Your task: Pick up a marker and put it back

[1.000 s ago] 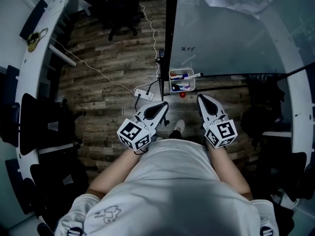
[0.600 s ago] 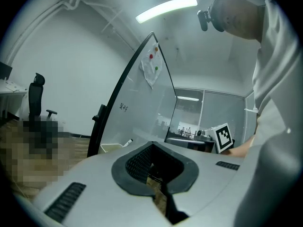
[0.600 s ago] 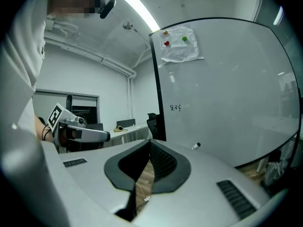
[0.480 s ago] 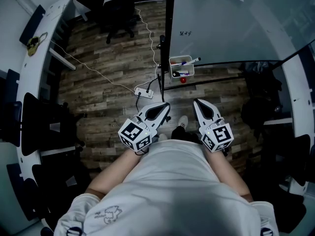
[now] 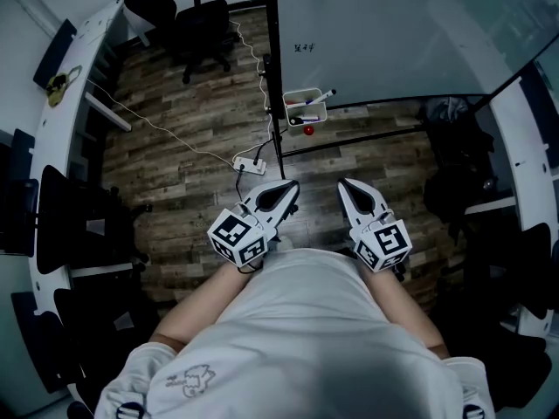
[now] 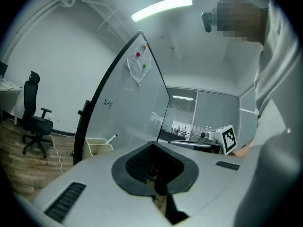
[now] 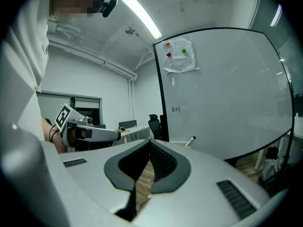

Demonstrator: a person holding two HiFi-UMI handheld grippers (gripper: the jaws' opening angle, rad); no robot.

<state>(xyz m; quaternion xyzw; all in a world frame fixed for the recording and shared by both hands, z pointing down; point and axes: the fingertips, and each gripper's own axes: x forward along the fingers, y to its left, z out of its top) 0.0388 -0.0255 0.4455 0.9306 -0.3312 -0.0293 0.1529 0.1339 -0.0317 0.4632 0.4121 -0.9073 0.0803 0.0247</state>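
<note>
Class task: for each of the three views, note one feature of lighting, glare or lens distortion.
Head view: dim, the white desk bends round the edge. Left gripper view: the ceiling light strip glares, corners black. Right gripper view: the whiteboard bulges, its frame bowed.

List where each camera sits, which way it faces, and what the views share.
Head view: on the head, facing steeply down at the floor, left gripper, right gripper and shirt.
Left gripper view: on the left gripper, facing along its shut jaws at the whiteboard; shirt at right.
Right gripper view: on the right gripper, facing along its shut jaws at the whiteboard; shirt at left.
Shared: whiteboard and the protruding marker.
</note>
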